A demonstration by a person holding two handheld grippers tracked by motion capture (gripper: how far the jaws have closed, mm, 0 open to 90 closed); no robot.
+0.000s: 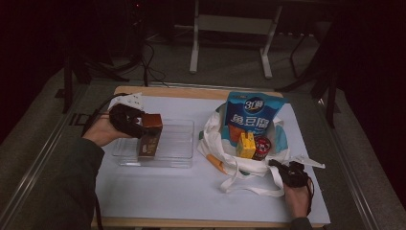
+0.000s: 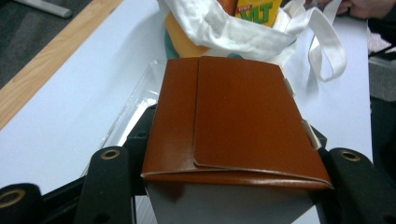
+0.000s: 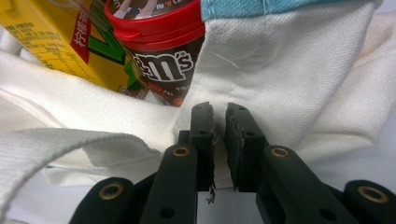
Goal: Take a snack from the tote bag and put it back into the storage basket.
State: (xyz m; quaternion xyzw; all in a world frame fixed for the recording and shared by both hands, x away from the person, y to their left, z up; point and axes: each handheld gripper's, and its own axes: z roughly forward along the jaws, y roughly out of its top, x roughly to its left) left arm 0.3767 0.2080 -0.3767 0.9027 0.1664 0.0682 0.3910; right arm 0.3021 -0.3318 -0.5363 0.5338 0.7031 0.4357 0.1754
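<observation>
Brown carton (image 1: 149,136) sits clamped in the left gripper (image 1: 136,125), jaws pressing its two sides, held over the clear plastic tray (image 1: 179,143) at the tray's left end. In the left gripper view the carton's (image 2: 233,121) folded brown top fills the space between the black jaws, with the tray's (image 2: 135,100) rim showing under it at left. Whether the carton's base touches the tray floor is hard to tell from the dark high view. Left hand (image 1: 100,130) comes in from the left side of the white mat (image 1: 158,191).

Right gripper (image 1: 293,173) is at the near edge of the white tote bag (image 1: 215,148), jaws nearly together and pinching the bag's cloth. The right gripper view shows a fold of the bag (image 3: 280,70) caught between the two pads (image 3: 203,126). Right hand (image 1: 297,197) rests on the mat below the bag, with a bag strap (image 1: 253,189) looping just beside it.

Inside the bag: a blue snack pouch (image 1: 253,117) standing upright at the back, a yellow drink box (image 1: 246,145) in front of it, and a red-lidded candy tub (image 1: 262,146) touching the box's right side. The right gripper view has the drink box (image 3: 60,42) and the candy tub (image 3: 159,42) side by side just above the pinched edge.

Tray and bag lie near each other on the mat, not touching.
</observation>
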